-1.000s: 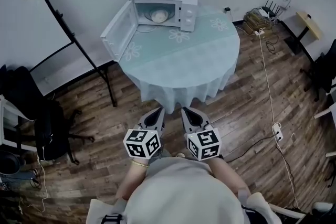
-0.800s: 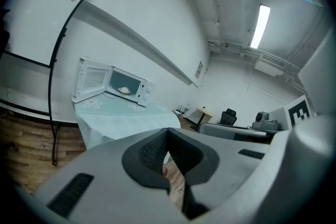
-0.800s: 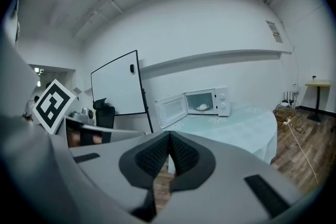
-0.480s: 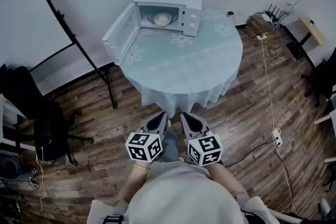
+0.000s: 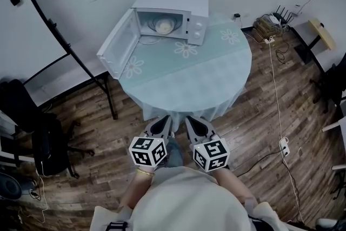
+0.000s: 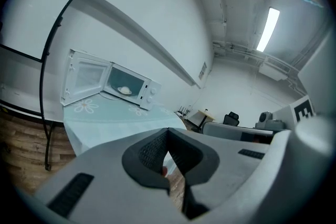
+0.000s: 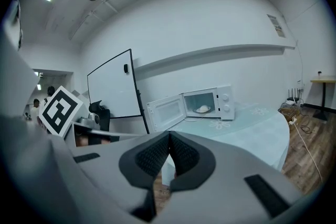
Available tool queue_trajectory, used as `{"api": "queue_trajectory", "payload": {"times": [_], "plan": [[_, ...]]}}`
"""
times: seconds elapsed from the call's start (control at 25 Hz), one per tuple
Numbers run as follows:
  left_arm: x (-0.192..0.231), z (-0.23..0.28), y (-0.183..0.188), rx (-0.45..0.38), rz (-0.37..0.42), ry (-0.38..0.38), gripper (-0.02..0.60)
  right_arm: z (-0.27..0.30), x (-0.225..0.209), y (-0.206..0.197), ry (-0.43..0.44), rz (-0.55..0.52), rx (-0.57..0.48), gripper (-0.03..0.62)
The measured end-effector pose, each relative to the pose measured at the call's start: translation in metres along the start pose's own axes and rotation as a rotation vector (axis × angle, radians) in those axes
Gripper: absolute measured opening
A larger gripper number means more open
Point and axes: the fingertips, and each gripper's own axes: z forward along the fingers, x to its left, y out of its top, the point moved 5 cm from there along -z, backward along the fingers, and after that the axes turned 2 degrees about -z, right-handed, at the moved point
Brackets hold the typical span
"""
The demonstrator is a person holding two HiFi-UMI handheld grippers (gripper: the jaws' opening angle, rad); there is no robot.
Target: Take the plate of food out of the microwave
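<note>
Head view: plate of food (image 5: pixel 163 24) sits inside the open-doored microwave (image 5: pixel 195 4) at twelve o'clock; left gripper (image 5: pixel 161 123) and right gripper (image 5: pixel 193 123), jaws closed and empty, hang well apart from it, so the reach, grasp and removal all appear left.

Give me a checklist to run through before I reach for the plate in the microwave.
1. Microwave door open: ok.
2. Plate of food in sight inside the microwave: ok.
3. Left claw empty: ok; its jaws are shut, not ok for grasping.
4. Right claw empty: ok; jaws shut too, not ok.
5. Table bare in front of the microwave: ok.
6. Claws near the plate: not ok, both are short of the table edge.
</note>
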Motion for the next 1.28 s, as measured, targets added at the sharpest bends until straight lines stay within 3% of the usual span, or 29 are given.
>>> {"api": "queue_trajectory", "payload": {"times": [0.92, 1.28], "plan": [[0.14, 0.155, 0.131, 0.034, -0.05, -0.002, 0.012, 0.209, -0.09, 0.093, -0.001, -0.018, 0.022, 0.006], [0.185, 0.196, 0.163, 0.057, -0.049, -0.016, 0.012, 0.27, -0.106, 0.106, -0.022, -0.003, 0.032, 0.006]]}}
